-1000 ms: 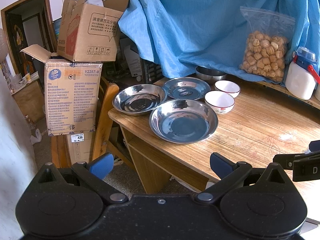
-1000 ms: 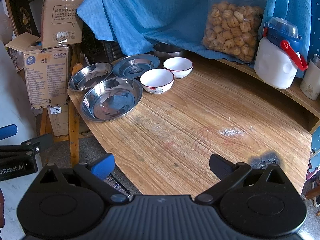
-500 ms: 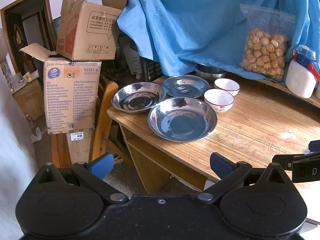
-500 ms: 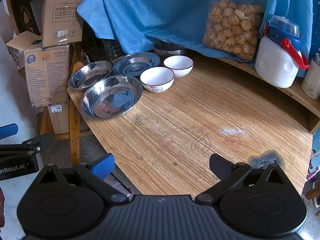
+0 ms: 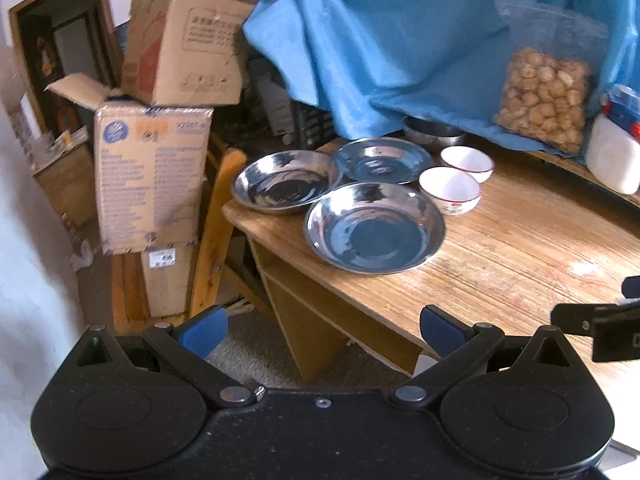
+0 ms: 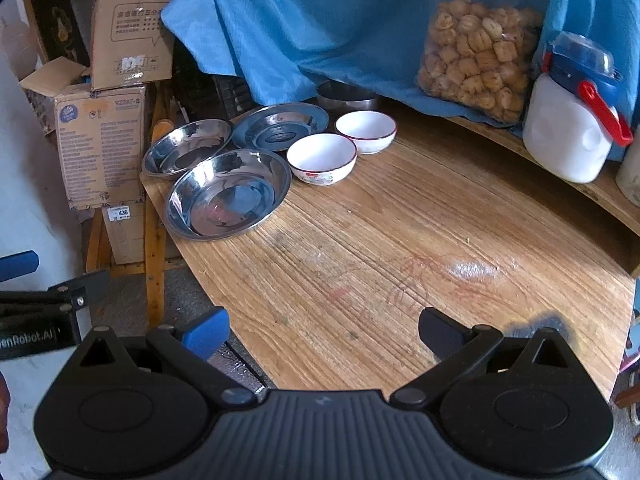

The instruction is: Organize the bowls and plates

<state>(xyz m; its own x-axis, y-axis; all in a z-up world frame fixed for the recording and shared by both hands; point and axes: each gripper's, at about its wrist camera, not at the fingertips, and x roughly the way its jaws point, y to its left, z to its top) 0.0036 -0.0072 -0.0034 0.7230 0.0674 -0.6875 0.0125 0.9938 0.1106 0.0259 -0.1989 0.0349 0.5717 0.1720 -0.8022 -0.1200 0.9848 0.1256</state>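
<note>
Now both wrist views sit slightly nearer the dishes than a second ago, the left view blurred by motion; nothing on the table has been touched. The left gripper point(image 5: 322, 326) hangs off the table's near-left corner, its blue-padded fingers spread wide and empty. The right gripper point(image 6: 324, 330) hovers over the bare near edge of the wooden table point(image 6: 400, 240), its fingers likewise wide apart and holding nothing.

All the dishes cluster at the far-left corner of the table. The nearest steel plate point(image 5: 374, 227) lies closest to the left gripper. Behind it, at the left edge, sits a second steel plate point(image 5: 286, 182), and a flatter third steel plate point(image 5: 383, 160) lies beside that, toward the back. Their rims look touching or overlapping. Just right of the plates stand two white bowls with red rims, the nearer bowl point(image 5: 450, 190) and the farther bowl point(image 5: 467, 163), close together. A steel bowl point(image 5: 434, 133) is half hidden under the blue cloth point(image 5: 400, 40) at the back edge.

Judging by this, the approach is only beginning: stacking has not started, and the nearest plate seems the likely first pick.
</note>
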